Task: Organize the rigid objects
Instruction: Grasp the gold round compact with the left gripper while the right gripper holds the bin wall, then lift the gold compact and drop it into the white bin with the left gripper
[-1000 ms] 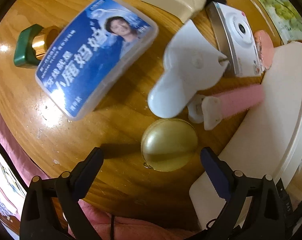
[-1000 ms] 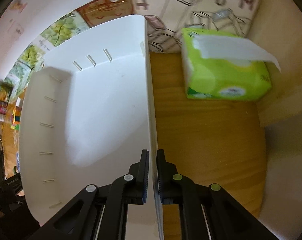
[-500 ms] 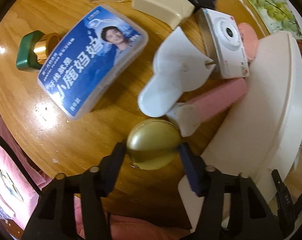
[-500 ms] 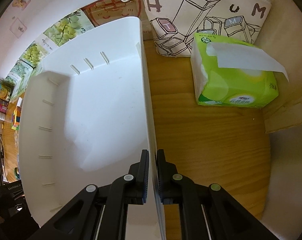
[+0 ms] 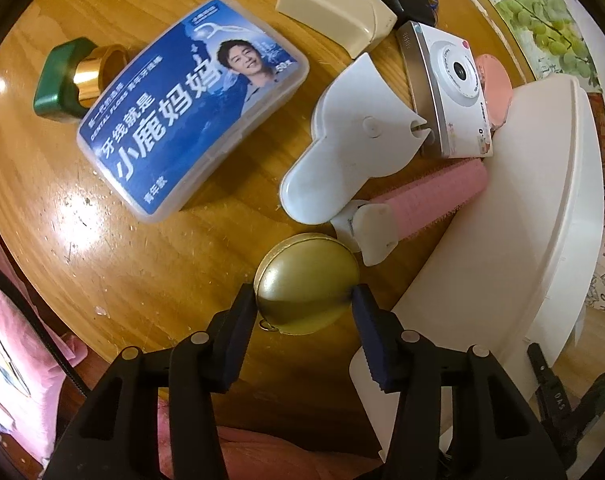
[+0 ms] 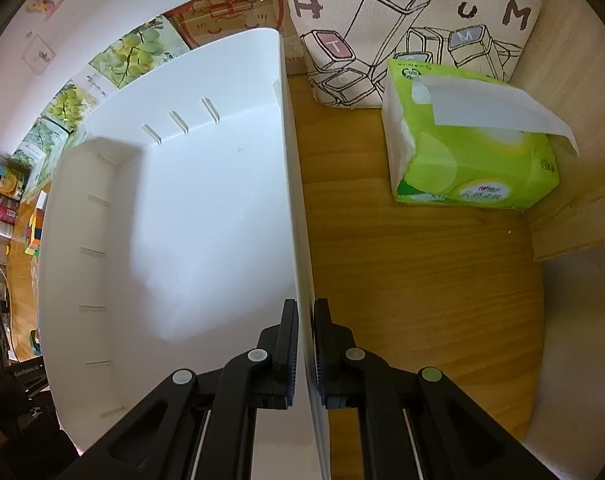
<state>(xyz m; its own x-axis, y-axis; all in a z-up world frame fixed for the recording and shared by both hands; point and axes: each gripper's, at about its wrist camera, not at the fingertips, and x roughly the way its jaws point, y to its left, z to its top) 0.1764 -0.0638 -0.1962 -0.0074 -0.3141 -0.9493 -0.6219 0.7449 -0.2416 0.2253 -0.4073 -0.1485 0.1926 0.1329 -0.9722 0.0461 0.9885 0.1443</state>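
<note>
A round gold case (image 5: 306, 280) lies on the wooden table near the front edge. My left gripper (image 5: 304, 300) points down over it, its jaws closing, and both pads touch the case's sides. The white bin (image 5: 522, 220) stands just to the right of it. In the right wrist view my right gripper (image 6: 305, 320) is shut on the bin's thin side wall (image 6: 298, 200), one finger inside and one outside. Nothing lies inside the bin.
Beyond the gold case lie a blue dental floss box (image 5: 190, 108), a white plastic piece (image 5: 350, 140), a pink-handled tool (image 5: 430, 196), a white camera (image 5: 450, 88), a cream box (image 5: 334, 8) and a green-and-gold cap (image 5: 70, 76). A green tissue pack (image 6: 466, 148) and a printed bag (image 6: 414, 20) stand right of the bin.
My left gripper's jaws went from wide apart to touching both sides of the gold case. The right gripper kept its hold on the bin wall.
</note>
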